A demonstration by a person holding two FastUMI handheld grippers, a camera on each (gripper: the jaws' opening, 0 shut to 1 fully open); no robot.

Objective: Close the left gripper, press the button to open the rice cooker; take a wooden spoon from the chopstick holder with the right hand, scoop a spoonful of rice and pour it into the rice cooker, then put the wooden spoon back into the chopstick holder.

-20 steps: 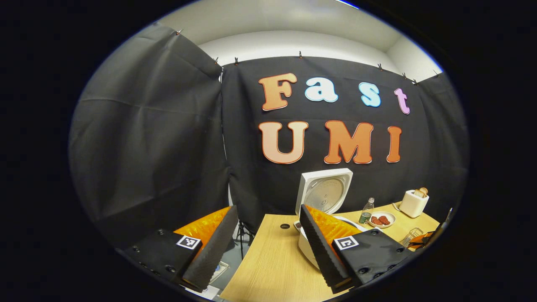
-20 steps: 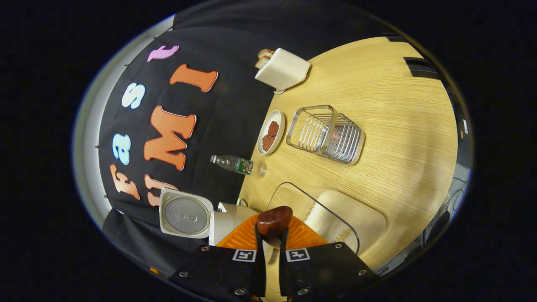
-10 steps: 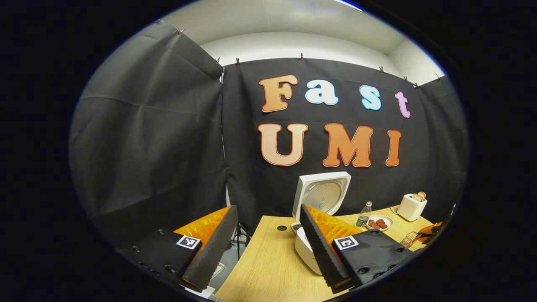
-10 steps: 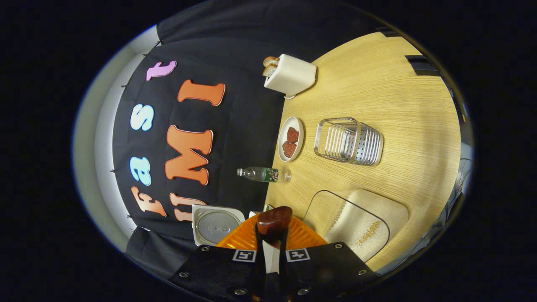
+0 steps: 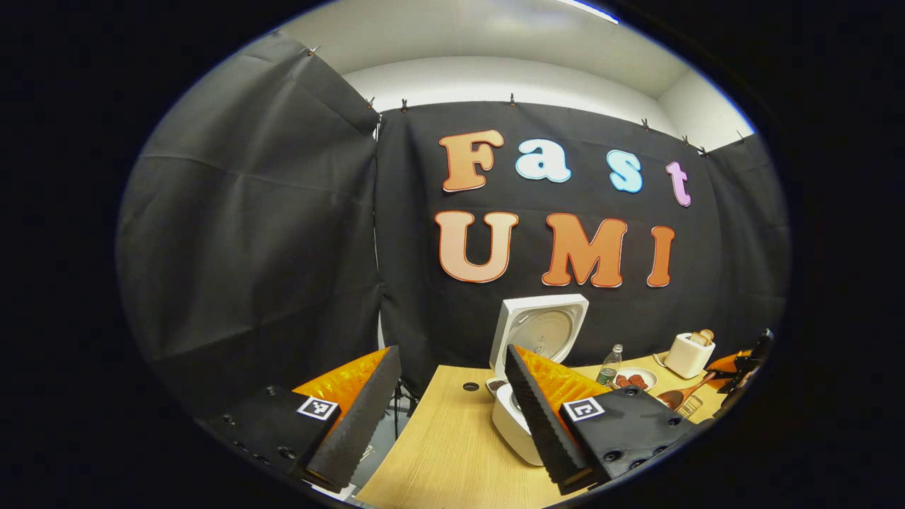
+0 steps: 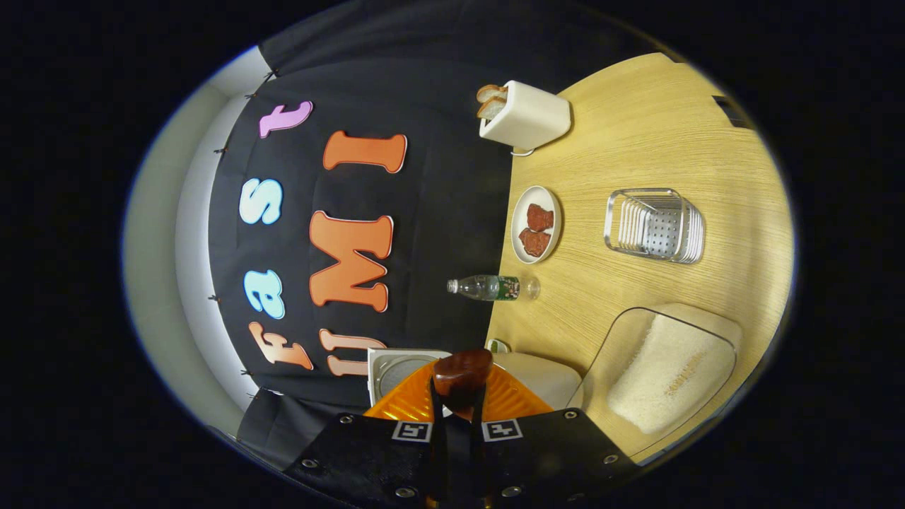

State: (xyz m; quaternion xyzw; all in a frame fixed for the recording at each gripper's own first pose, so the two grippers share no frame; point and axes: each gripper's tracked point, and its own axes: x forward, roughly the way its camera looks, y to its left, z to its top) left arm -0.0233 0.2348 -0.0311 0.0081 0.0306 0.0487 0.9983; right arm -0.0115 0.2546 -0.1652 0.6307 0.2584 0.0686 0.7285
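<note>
The right gripper [image 6: 459,406] has its jaws clenched on the dark brown wooden spoon [image 6: 463,373], and the spoon's round bowl sticks out just past the tips. In the left gripper view the same spoon [image 5: 680,396] shows far off to the right, above the light wooden tabletop [image 5: 452,452].

The left gripper [image 5: 452,399] has its jaws spread wide with nothing between them. It hangs over the near left part of the tabletop.

The white rice cooker [image 5: 512,424] stands with its square lid [image 5: 539,331] swung up, partly hidden behind one finger of the left gripper.

In the right gripper view, the clear plastic box of white rice [image 6: 668,371] sits just beside the cooker [image 6: 544,375]. The silver wire chopstick holder [image 6: 654,225] stands farther off, well apart from the spoon. Near it are a small white plate with red-brown pieces [image 6: 536,225], a clear plastic bottle [image 6: 491,287] and a white toaster with bread slices [image 6: 523,116].
</note>
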